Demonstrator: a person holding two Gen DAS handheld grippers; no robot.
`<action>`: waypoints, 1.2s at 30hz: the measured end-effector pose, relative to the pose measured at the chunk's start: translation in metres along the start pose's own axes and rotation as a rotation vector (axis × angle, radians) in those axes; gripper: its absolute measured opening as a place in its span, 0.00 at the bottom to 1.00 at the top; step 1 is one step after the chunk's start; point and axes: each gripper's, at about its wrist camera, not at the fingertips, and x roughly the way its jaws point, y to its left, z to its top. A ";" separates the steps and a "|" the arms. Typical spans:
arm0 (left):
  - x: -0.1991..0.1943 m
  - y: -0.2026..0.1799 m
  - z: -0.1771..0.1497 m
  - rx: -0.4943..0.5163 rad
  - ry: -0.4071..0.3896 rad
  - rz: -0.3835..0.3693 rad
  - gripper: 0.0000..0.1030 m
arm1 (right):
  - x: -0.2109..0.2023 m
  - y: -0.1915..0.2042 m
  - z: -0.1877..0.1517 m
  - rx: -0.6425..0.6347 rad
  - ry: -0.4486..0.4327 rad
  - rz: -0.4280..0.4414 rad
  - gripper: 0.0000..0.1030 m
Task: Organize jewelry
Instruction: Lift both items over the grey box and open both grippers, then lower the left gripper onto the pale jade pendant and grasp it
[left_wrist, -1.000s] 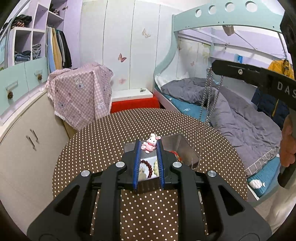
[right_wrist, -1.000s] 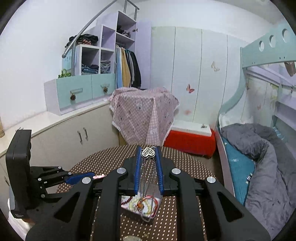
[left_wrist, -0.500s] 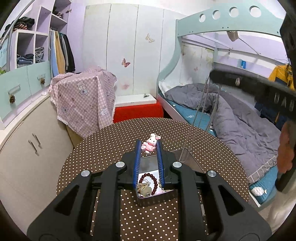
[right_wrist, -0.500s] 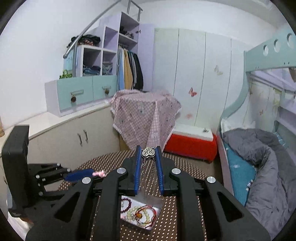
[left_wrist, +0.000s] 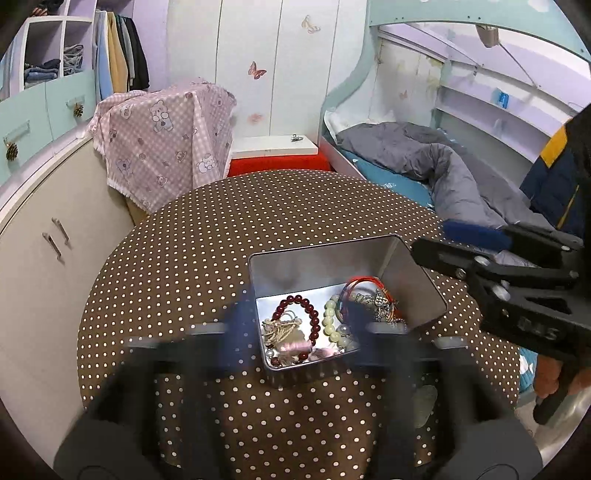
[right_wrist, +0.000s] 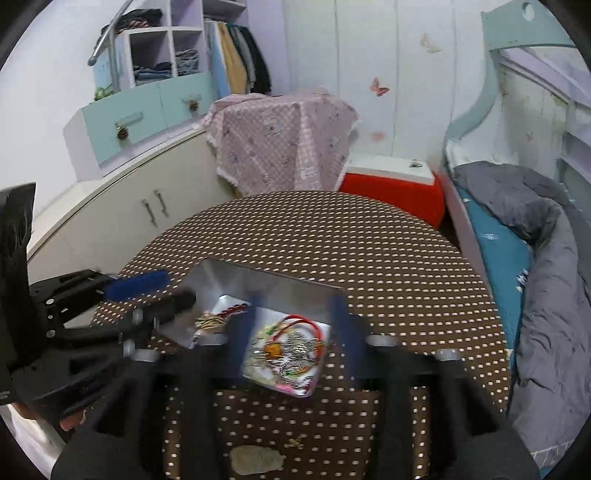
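one silver tin (left_wrist: 413, 273) | open-topped | bead bracelets (left_wrist: 295, 314), tangled chains inside

Shiny bare-metal tin (left_wrist: 413, 273) sits on a matt polka-dot cloth table cover (left_wrist: 221, 236).

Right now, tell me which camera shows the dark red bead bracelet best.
The left wrist view. There the dark red bead bracelet lies as a full, sharp ring on the floor of the metal tin, beside the pale green beads. The right wrist view shows only a blurred arc of it, low against the tin's far wall.
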 end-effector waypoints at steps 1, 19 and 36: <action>-0.004 0.001 0.000 -0.004 -0.016 0.009 0.69 | -0.004 -0.002 0.001 0.003 -0.016 -0.012 0.63; -0.018 0.006 -0.004 -0.030 -0.023 0.019 0.69 | -0.025 -0.009 -0.004 0.027 -0.046 -0.030 0.69; -0.019 -0.012 -0.041 -0.021 0.051 -0.021 0.72 | -0.033 -0.022 -0.043 0.080 0.016 -0.078 0.72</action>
